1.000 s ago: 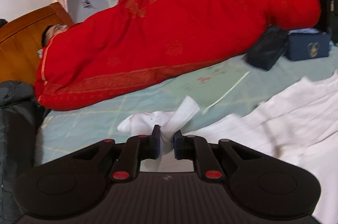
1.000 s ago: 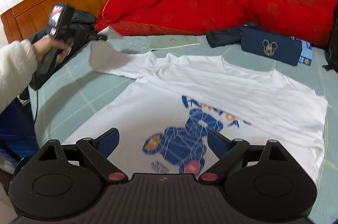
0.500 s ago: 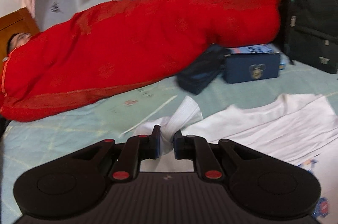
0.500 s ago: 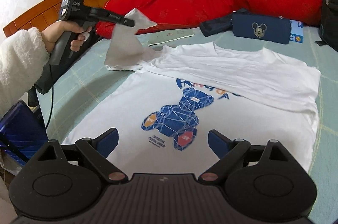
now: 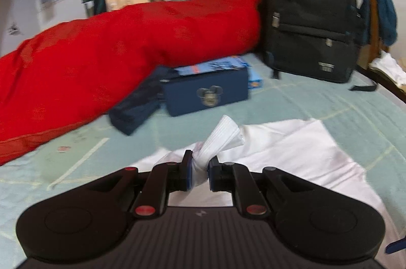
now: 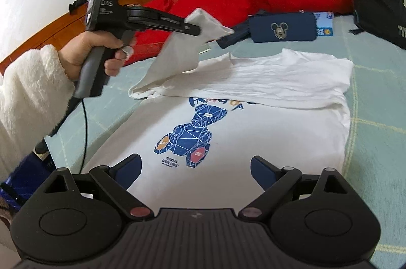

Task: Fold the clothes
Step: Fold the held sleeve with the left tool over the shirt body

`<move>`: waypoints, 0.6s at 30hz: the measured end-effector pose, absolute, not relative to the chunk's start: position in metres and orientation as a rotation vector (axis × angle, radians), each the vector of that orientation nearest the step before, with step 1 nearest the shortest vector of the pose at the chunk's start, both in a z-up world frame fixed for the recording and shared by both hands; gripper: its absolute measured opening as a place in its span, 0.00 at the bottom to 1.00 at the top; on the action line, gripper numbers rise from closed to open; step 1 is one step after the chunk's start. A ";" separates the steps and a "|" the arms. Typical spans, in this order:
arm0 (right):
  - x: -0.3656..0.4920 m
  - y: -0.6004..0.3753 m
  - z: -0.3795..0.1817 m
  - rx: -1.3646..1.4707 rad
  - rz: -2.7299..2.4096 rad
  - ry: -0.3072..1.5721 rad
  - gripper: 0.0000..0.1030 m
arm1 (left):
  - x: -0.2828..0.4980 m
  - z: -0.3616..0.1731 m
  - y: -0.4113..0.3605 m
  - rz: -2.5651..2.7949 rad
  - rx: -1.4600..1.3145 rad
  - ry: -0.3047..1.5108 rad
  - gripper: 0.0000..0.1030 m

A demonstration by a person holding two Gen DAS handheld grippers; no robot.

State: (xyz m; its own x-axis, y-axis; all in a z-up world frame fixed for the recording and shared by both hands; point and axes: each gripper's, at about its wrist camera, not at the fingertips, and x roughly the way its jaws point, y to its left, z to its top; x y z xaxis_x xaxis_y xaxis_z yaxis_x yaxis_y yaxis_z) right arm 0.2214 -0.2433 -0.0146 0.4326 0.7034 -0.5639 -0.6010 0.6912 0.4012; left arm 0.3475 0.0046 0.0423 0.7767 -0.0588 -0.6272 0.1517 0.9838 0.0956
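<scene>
You have one white T-shirt [image 6: 253, 121] on the green bedsheet [image 6: 375, 81]. Your left gripper [image 5: 200, 167] is clenched on its sleeve [image 6: 182, 50], lifted above the shirt. Your right gripper [image 6: 195, 167] is released, above the blue bear print [image 6: 190, 137]. Behind lie one red quilt [image 5: 114, 61], one navy pouch [image 6: 281, 26] and one black backpack [image 5: 309, 15].

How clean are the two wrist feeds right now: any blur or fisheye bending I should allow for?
Left wrist view: backdrop smeared, the red quilt and backpack soft, the pinched sleeve fairly sharp. Right wrist view: crisper, the bear print readable; bed edges bow towards the frame corners.
</scene>
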 end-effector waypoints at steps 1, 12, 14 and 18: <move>0.222 -0.245 -0.015 0.152 0.813 0.775 0.93 | 0.348 0.039 -0.003 -0.127 0.140 0.676 0.10; 0.226 -0.255 -0.018 0.180 0.768 0.782 0.93 | 0.355 0.010 -0.065 -0.227 0.135 0.700 0.10; 0.225 -0.256 -0.018 0.188 0.760 0.785 0.93 | 0.360 0.009 -0.073 -0.233 0.130 0.699 0.10; 0.222 -0.262 -0.019 0.193 0.739 0.791 0.93 | 0.369 0.006 -0.085 -0.238 0.118 0.703 0.10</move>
State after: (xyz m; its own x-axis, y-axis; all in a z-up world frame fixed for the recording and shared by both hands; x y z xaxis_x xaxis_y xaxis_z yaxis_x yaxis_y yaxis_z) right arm 0.2224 -0.2616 -0.0194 0.4709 0.6681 -0.5762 -0.5302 0.7363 0.4204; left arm 0.3688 -0.0848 0.0061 0.7371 -0.1761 -0.6524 0.2556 0.9664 0.0279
